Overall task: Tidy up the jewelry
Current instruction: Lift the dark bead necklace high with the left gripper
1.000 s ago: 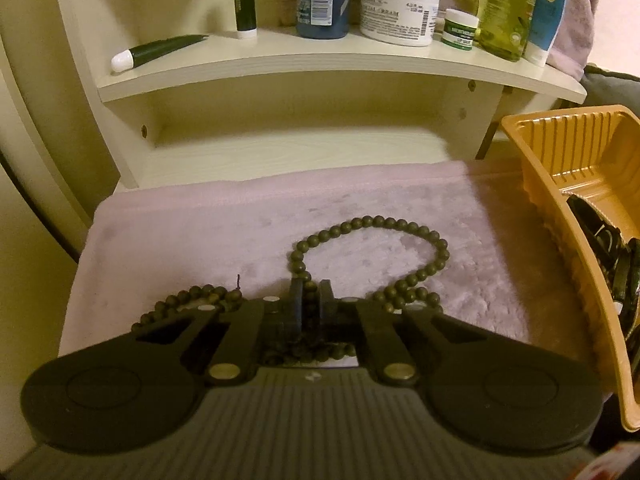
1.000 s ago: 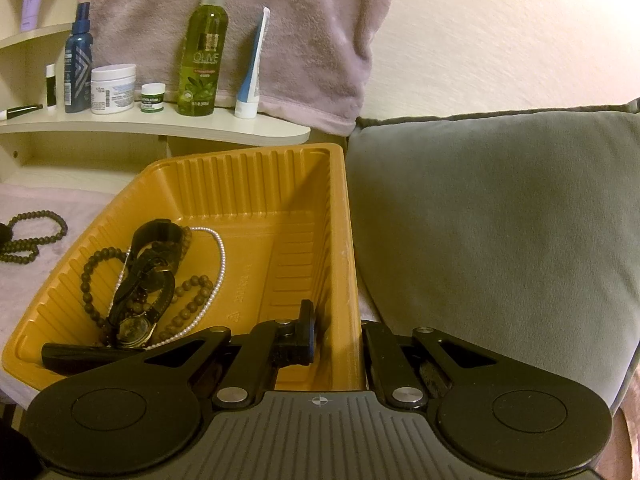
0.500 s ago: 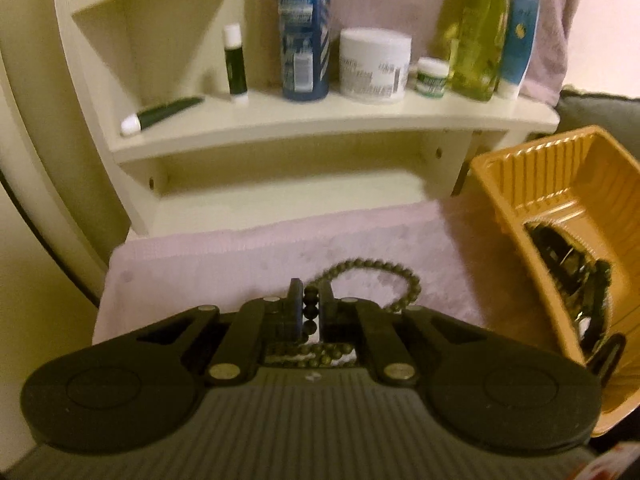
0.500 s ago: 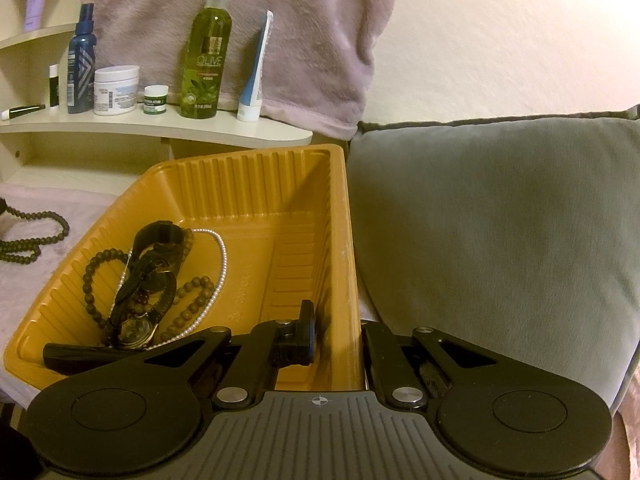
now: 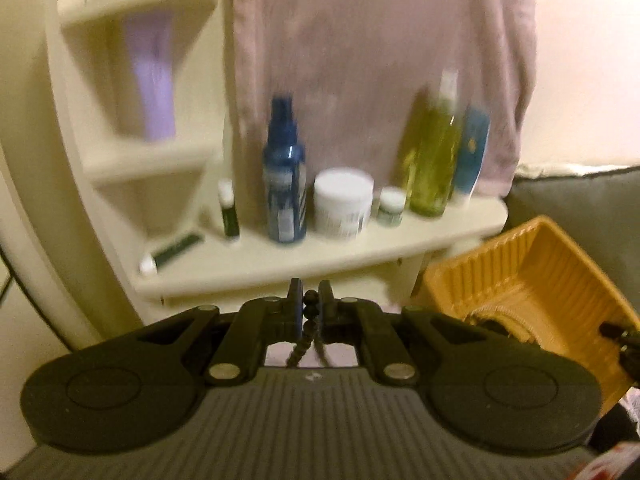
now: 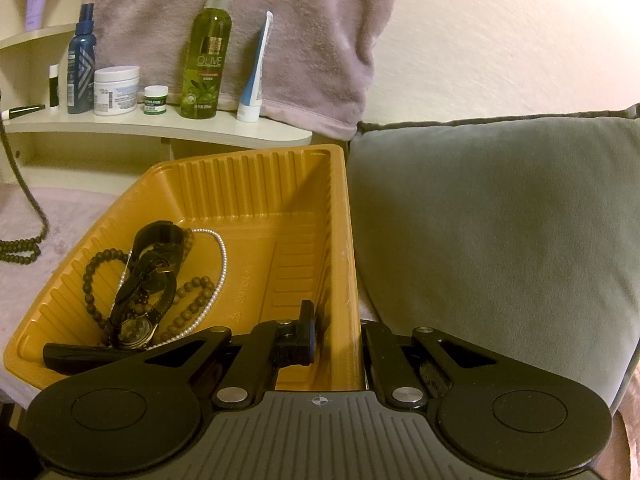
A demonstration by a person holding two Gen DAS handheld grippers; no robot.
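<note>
My left gripper [image 5: 311, 300] is shut on a dark green bead necklace [image 5: 310, 312], whose strands hang down below the fingers. In the right wrist view the same necklace [image 6: 24, 196] rises taut at the far left, its lower loops still on the pink cloth [image 6: 72, 208]. The orange tray [image 6: 256, 168] holds a black watch [image 6: 138, 326], a pearl strand [image 6: 222, 252] and a brown bead bracelet [image 6: 192, 300]. My right gripper [image 6: 340, 332] is shut on the tray's right wall, one finger inside and one outside. The left wrist view is blurred and shows the tray [image 5: 532, 264] at lower right.
A cream shelf [image 6: 160, 126] behind the tray carries a blue spray bottle [image 6: 80, 60], a white jar [image 6: 116, 90], a green olive bottle [image 6: 206, 52] and a tube [image 6: 254, 68]. A pink towel [image 6: 300, 40] hangs behind it. A grey cushion [image 6: 500, 240] presses against the tray's right side.
My left gripper has risen with the bead necklace, lifting most of it off the pink cloth. The shelf now fills its view. The right gripper and tray have stayed still.
</note>
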